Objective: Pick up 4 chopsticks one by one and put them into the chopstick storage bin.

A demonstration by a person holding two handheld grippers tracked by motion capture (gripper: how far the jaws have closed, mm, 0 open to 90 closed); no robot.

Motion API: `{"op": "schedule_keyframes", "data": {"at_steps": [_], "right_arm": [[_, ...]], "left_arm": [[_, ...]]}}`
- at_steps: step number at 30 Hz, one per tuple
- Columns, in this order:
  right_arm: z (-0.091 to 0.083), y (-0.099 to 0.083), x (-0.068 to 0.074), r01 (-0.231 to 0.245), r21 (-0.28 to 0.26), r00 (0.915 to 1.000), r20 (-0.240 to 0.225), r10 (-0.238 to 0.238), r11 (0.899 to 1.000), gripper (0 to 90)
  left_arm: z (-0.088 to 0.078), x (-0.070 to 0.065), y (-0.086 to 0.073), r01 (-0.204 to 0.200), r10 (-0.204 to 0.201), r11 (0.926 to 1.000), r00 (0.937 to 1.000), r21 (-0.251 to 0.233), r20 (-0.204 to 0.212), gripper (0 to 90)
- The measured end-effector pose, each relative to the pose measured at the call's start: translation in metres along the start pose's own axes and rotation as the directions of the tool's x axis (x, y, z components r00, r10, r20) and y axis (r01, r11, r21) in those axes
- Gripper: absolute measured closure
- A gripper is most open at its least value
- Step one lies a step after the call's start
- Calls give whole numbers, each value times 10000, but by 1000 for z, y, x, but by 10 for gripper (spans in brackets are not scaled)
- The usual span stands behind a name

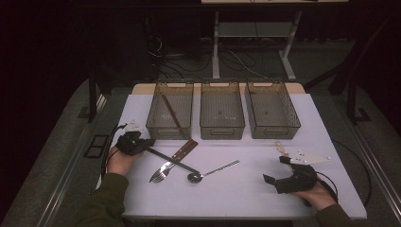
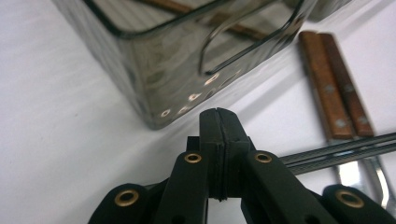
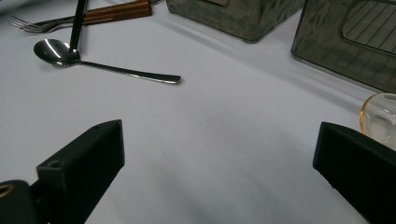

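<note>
The left tongs (image 1: 149, 144) sit at the near left of the bench (image 1: 236, 201), just in front of the left bin (image 1: 169, 134). In the left gripper view these tongs (image 2: 219, 116) have their pads pressed flat together, with only a thin seam between them. A black chopstick (image 1: 172, 161) runs from them to the right and nearer, and its far tip rests at the bowl of a spoon (image 1: 215, 170). In the left gripper view the chopstick (image 2: 336, 151) comes out from behind the right jaw; whether it is pinched I cannot tell. It crosses over the wood-handled cutlery (image 1: 178, 155), which lies slanted just near of the left bin.

The right tongs (image 1: 276, 169) hang low at the near right, jaws wide apart with nothing between them, bare bench showing in the gap (image 3: 219, 128). A small glass cup (image 3: 379, 116) stands just beside the right jaw.

Three smoky clear bins line the far side: the left bin holds a brown stick (image 1: 170, 113), then come the middle bin (image 1: 222, 134) and the right bin (image 1: 273, 134).
</note>
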State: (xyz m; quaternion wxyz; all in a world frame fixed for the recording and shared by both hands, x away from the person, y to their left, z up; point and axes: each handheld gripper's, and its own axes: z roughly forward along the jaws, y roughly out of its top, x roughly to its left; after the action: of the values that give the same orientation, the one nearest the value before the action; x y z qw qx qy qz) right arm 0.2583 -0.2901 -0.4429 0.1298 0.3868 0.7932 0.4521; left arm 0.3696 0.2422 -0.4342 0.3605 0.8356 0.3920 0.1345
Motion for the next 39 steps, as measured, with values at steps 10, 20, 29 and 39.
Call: {"op": "schedule_keyframes", "data": {"at_steps": [10, 20, 29, 39], "right_arm": [[-1, 0, 0, -8, -20, 10000, -1, 8, 10000, 18], [-1, 0, 0, 5, -32, 10000, 4, -5, 10000, 18], [-2, 0, 0, -15, -36, 10000, 39, 15, 10000, 18], [-2, 0, 0, -29, -32, 10000, 20, 29, 10000, 18]], "left_arm": [[1, 12, -5, 314, -309, 9994, 9988, 117, -383, 900], [1, 14, -9, 359, -347, 9982, 9991, 489, -251, 900], [-3, 11, -11, 233, -214, 9967, 9995, 780, -243, 900], [-9, 8, -15, 245, -232, 9951, 9996, 958, -145, 900]]}}
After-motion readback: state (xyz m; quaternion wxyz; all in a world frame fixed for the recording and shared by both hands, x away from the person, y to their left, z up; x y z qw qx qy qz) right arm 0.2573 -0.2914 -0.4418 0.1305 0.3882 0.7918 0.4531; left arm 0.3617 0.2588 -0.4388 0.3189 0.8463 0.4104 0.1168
